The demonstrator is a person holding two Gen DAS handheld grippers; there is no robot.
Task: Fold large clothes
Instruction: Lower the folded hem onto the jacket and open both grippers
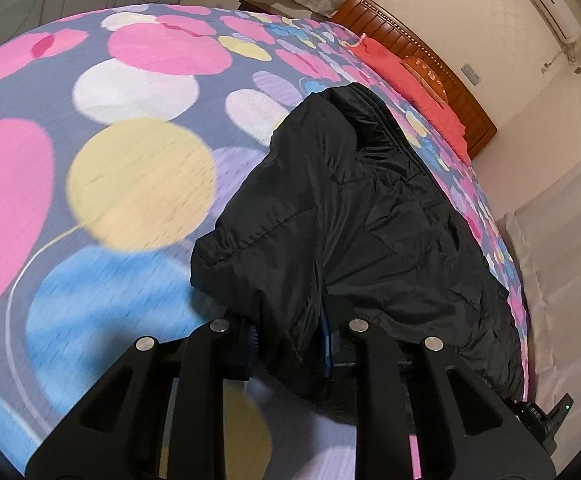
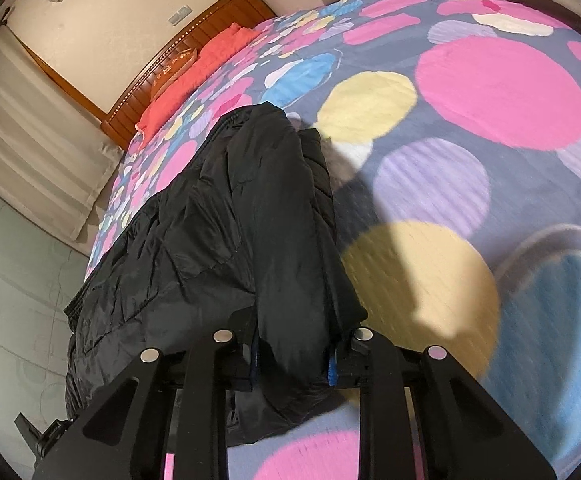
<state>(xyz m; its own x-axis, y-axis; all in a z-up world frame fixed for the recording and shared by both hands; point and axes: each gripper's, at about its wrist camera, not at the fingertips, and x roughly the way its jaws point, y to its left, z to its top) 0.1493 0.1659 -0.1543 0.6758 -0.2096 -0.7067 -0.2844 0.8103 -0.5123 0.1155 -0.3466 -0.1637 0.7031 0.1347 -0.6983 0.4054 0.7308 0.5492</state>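
A black padded jacket (image 1: 354, 216) lies on a bed with a sheet (image 1: 138, 176) of big pink, yellow and blue dots. My left gripper (image 1: 290, 348) is shut on a thick fold of the jacket's near edge. In the right wrist view the same jacket (image 2: 218, 232) runs along the bed's left side, and my right gripper (image 2: 294, 354) is shut on another thick fold of it. Both held folds are raised a little off the sheet. The sheet also shows in the right wrist view (image 2: 490, 128).
A red pillow (image 1: 410, 80) and a wooden headboard (image 1: 442, 64) are at the far end of the bed. A cream wall and curtain (image 2: 38, 128) run beside the bed. Pale floor (image 2: 10, 288) lies past the bed's edge. The other gripper's body (image 1: 546, 416) shows at the lower right.
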